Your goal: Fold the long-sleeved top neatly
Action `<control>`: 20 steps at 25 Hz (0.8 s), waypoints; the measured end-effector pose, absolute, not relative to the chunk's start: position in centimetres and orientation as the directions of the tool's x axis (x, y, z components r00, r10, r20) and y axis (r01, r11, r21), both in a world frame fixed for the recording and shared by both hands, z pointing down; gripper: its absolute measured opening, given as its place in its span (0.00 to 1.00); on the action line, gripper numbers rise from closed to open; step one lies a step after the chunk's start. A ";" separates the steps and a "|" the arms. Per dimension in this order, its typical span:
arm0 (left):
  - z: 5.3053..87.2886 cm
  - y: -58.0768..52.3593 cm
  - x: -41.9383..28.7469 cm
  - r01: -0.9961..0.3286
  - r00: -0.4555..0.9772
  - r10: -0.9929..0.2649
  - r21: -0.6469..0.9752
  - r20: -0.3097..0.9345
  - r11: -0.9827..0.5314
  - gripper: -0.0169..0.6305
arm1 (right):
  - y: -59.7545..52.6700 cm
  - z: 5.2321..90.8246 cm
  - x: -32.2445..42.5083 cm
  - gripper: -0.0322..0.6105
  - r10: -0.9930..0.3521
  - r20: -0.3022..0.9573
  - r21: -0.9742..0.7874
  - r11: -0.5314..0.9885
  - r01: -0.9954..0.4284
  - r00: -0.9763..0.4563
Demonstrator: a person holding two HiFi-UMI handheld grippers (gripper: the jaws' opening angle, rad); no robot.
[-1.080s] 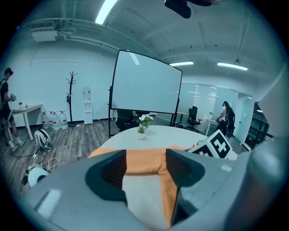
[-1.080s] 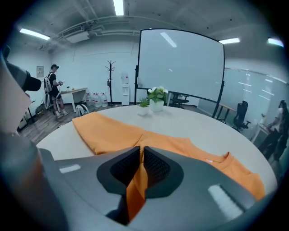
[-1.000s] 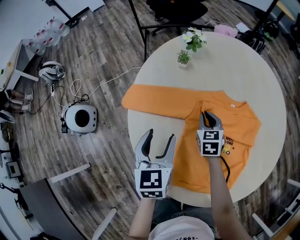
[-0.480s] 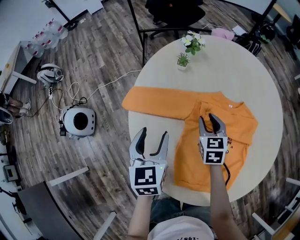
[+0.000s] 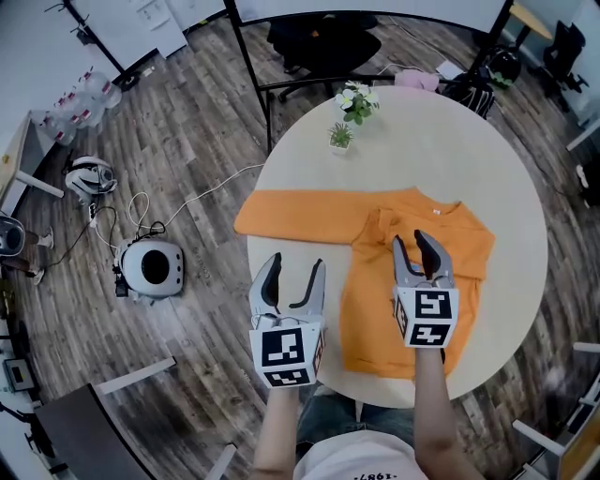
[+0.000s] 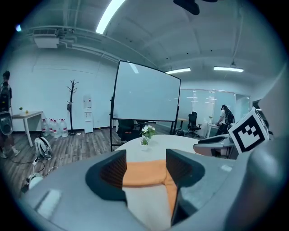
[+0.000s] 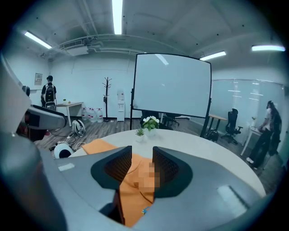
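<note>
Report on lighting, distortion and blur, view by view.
Head view: even light, soft shadows, the table and orange top sharp. Left gripper view: fisheye bend, black corners, a bright ceiling strip, the left gripper body soft up close. Right gripper view: same fisheye, a glaring ceiling strip, a mosaic patch overlaid between the right gripper open jaws.

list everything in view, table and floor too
long-sleeved top: 1, orange, flat on the table, one sleeve stretched left
table: 1, cream, round, centre
flowering plant: 1, white and green, table's far edge
small plant: 1, green, just nearer than it
round device: 1, white, floor left of the table
office chair: 1, black, beyond the table
whiteboard: 1, white, beyond the table
left gripper: 1, grey, open, empty, table's near left edge
right gripper: 1, grey, open, empty, above the top
</note>
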State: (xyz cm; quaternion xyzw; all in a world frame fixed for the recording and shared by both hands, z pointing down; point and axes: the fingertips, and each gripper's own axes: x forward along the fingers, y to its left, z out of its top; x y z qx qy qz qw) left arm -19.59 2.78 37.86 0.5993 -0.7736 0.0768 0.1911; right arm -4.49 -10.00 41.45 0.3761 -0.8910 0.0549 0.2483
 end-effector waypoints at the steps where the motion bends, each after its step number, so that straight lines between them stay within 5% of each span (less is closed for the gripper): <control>1: 37.4 2.8 -19.5 -0.957 -0.213 -0.900 0.106 0.380 0.271 0.45 | -9.9 40.7 -4.4 0.32 -0.647 0.471 0.087 0.710 -0.698 -0.599; 20: 31.6 8.7 -19.6 -0.892 -0.433 -0.856 0.007 0.282 0.453 0.45 | -6.3 34.5 -5.2 0.30 -0.579 0.348 0.026 0.792 -0.610 -0.737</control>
